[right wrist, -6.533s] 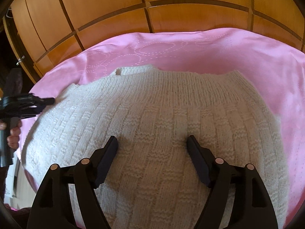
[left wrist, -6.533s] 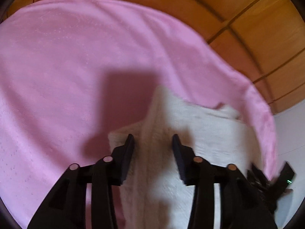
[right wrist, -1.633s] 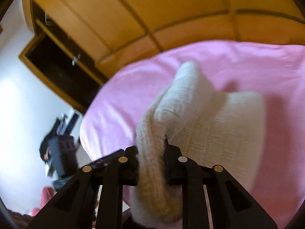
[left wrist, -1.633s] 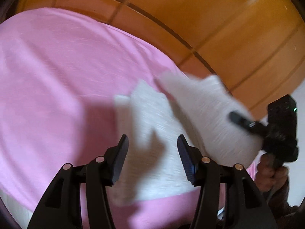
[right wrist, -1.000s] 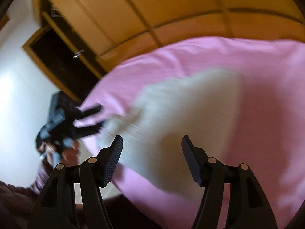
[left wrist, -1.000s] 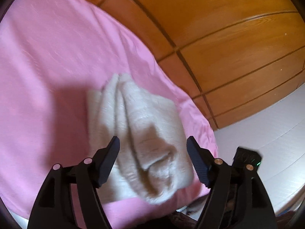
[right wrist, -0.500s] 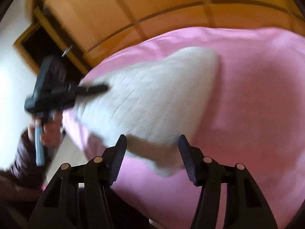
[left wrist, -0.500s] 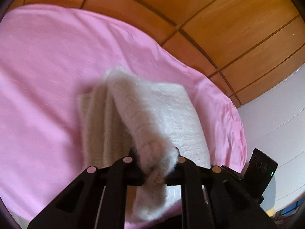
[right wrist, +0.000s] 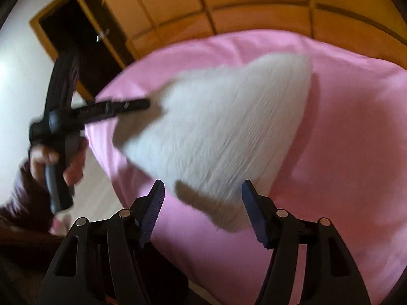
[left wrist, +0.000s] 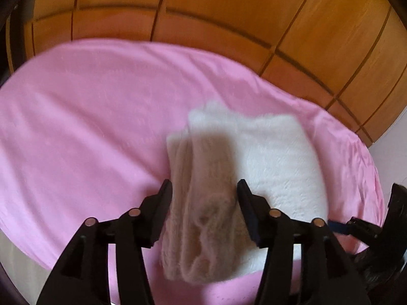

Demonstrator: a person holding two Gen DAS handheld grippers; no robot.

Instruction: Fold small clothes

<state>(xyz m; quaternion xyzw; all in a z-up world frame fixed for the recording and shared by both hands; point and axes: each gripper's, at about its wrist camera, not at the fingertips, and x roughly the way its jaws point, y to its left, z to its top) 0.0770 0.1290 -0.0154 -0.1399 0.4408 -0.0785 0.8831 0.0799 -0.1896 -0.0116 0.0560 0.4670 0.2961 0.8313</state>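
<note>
A white knitted sweater lies folded on a pink bed sheet. The sweater is the landmark here. It sits on the part of the sheet close to the person, and a wooden wall stands beyond the sheet's far side.

The left gripper hangs over the near end of the sweater. Its fingers have just been opening and now stand spread apart. A rolled, bunched part of the sweater shows between them, but the pads do not press on it. In the right wrist view the same left gripper pokes in from the sweater's left side, and its tips are just at the sweater's edge. A hand with a dark sleeve holds its handle.

The right gripper is at the sweater's near corner. Its fingers are spread wide too, with nothing pinched. The corner of the sweater shows in the gap between them, and it rests on the sheet. In the left wrist view a bit of the right gripper shows at the sweater's right side.

The sweater looks blurry in both views. A dark open cupboard is beyond the sweater, up on the left in the right wrist view.
</note>
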